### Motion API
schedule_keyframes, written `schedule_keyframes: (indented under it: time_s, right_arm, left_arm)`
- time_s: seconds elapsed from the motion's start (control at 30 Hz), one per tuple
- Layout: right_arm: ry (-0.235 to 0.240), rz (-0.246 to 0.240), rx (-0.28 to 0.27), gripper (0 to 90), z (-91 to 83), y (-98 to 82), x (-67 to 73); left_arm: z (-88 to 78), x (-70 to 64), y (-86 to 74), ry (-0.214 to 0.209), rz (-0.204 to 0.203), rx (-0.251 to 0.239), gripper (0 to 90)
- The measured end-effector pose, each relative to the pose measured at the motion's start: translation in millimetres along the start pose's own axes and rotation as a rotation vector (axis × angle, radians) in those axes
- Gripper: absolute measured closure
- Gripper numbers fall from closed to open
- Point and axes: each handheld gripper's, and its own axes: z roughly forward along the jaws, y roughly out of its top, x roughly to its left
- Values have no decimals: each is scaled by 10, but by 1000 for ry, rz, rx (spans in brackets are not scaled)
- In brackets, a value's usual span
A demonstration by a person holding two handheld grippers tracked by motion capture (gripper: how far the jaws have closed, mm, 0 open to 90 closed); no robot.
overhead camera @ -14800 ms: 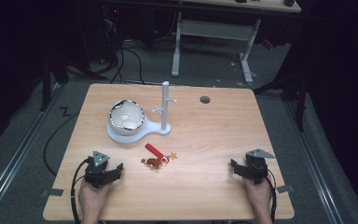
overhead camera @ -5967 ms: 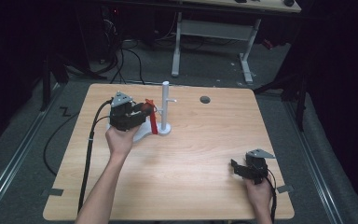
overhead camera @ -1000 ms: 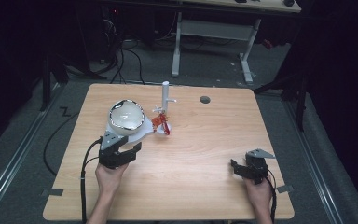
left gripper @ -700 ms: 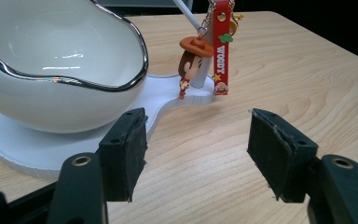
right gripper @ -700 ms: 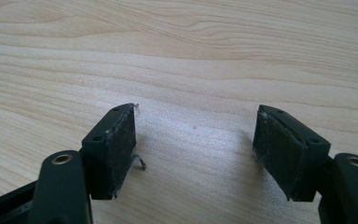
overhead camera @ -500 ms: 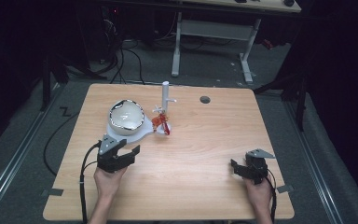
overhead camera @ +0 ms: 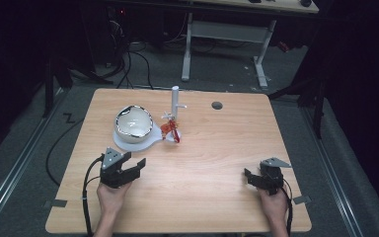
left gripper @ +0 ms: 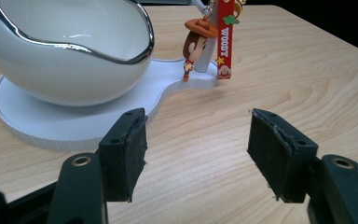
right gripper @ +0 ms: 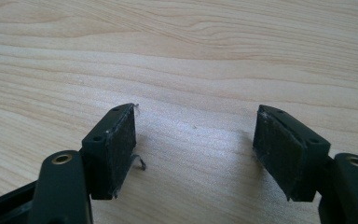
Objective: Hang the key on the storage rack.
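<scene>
Left tongs [overhead camera: 137,164] near the tabletop's [overhead camera: 217,148] front-left, jaws spread, nothing between them; they sit low, just short of the white base [left gripper: 37,121]. Right tongs [overhead camera: 249,176] at front-right, jaws also spread and empty over bare wood [right gripper: 191,56], well apart from everything else. Past the left tongs: white bowl [overhead camera: 133,121] with a silver rim sits on the base's wide end. At the base's narrow end a white post [overhead camera: 174,101] stands upright. A keychain [left gripper: 198,39] with cowboy figure and red "WOODY" strap [left gripper: 225,37] hangs against the post. Farther back, a dark round hole [overhead camera: 217,105] in the tabletop.
</scene>
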Motion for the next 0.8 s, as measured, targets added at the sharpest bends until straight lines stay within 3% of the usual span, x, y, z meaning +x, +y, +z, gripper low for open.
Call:
schedule_keyframes:
  time_s: [0.8]
  right_arm:
    - [0,0,0,304,0,0,0]
  left_arm:
    - [-28,-4,-145,15,-9,23,374]
